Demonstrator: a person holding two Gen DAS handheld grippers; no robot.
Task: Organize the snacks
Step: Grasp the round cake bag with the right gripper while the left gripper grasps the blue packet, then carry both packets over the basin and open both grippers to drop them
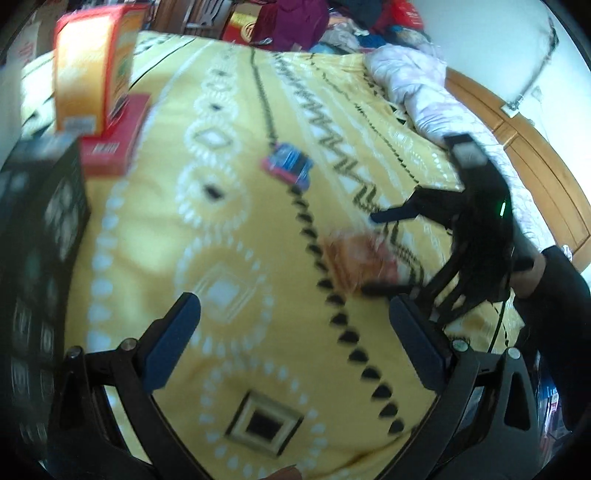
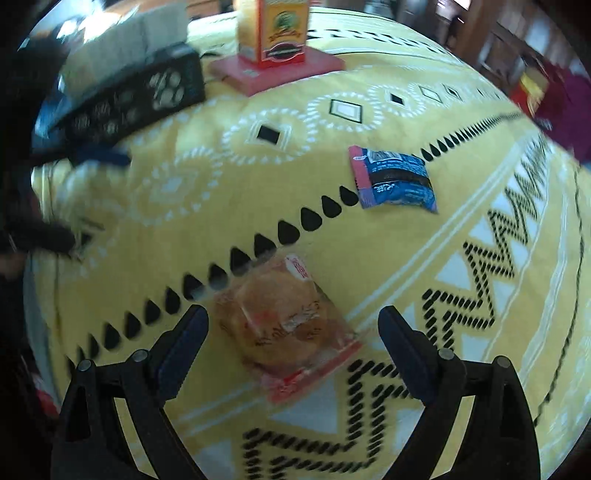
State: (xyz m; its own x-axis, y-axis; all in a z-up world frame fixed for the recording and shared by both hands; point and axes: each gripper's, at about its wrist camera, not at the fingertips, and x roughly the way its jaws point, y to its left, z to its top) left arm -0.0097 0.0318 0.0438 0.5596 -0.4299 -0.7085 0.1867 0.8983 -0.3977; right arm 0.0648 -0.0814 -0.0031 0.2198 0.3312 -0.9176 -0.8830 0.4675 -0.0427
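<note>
**Q:** where are your tongs and the snacks right now?

**Me:** Both pairs are spread wide with nothing clamped. My right gripper point(image 2: 293, 343) points down at the clear-wrapped bun point(image 2: 284, 321), which lies flat on the yellow patterned bedspread point(image 2: 369, 258) — the bun sits between the two blue pads, but neither pad touches it. My left gripper point(image 1: 295, 332) hangs over a bare stretch of the spread, jaws apart, empty.

**Q:** and the rest of the snacks?

**Me:** The blue and pink packet point(image 2: 393, 179) lies flat by itself, beyond the bun, well apart from it. Farther back, the orange box point(image 2: 275, 31) stands upright on top of a flat red box point(image 2: 277, 72). Just beside those, toward the edge of the bed, is a black box with a pale printed pattern point(image 2: 140, 99). From the left camera the view's blurry — I can see my right hand point(image 1: 532, 277) gripping the handle, dark sleeve point(image 1: 561, 295) behind it, and a pale quilt point(image 1: 417, 81) bunched near the wooden headboard point(image 1: 517, 147).
</note>
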